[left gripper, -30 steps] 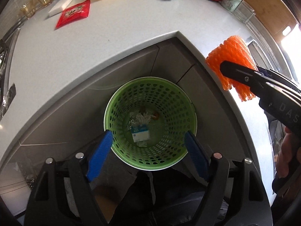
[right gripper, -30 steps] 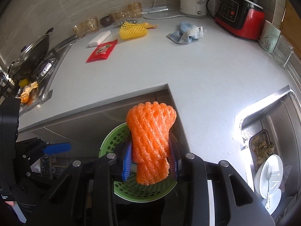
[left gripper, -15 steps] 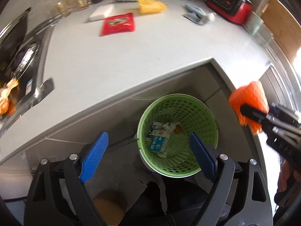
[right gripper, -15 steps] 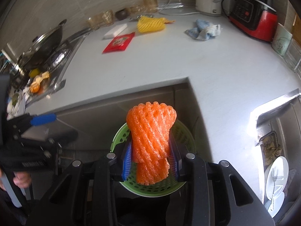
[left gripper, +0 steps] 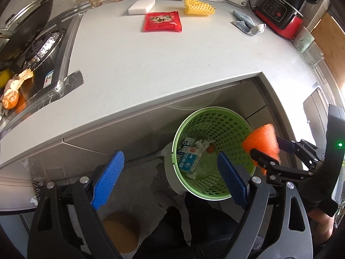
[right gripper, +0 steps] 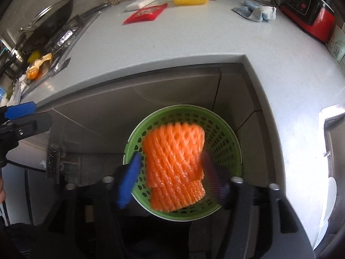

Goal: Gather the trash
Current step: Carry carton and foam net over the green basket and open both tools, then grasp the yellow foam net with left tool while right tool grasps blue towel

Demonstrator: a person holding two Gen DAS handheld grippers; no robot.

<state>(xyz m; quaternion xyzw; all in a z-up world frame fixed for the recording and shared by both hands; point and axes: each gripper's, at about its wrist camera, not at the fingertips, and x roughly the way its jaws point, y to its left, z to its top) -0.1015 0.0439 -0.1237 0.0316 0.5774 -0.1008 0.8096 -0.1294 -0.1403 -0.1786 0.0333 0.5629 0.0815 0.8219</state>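
A green perforated bin (left gripper: 215, 151) stands on the floor under the counter corner; a milk carton (left gripper: 190, 159) and crumpled scraps lie inside. In the right wrist view the orange foam net (right gripper: 174, 161) hangs over the bin (right gripper: 226, 146). My right gripper (right gripper: 172, 179) has its jaws spread apart, blurred, with gaps beside the net. In the left wrist view the net (left gripper: 262, 144) sits at the bin's right rim. My left gripper (left gripper: 170, 179) is open and empty above the floor beside the bin.
On the white counter (left gripper: 151, 69) lie a red packet (left gripper: 162, 21), a yellow foam net (left gripper: 198, 7), a white sponge (left gripper: 141, 7) and a blue cloth (left gripper: 246, 22). A stove with a wok and orange peel (left gripper: 15, 86) is at the left; kettle and red appliance (left gripper: 280, 15) at the back.
My right gripper's jaws have spread apart from the orange net, which now hangs over the bin. My left gripper has shifted left, so the bin sits further right in its view.
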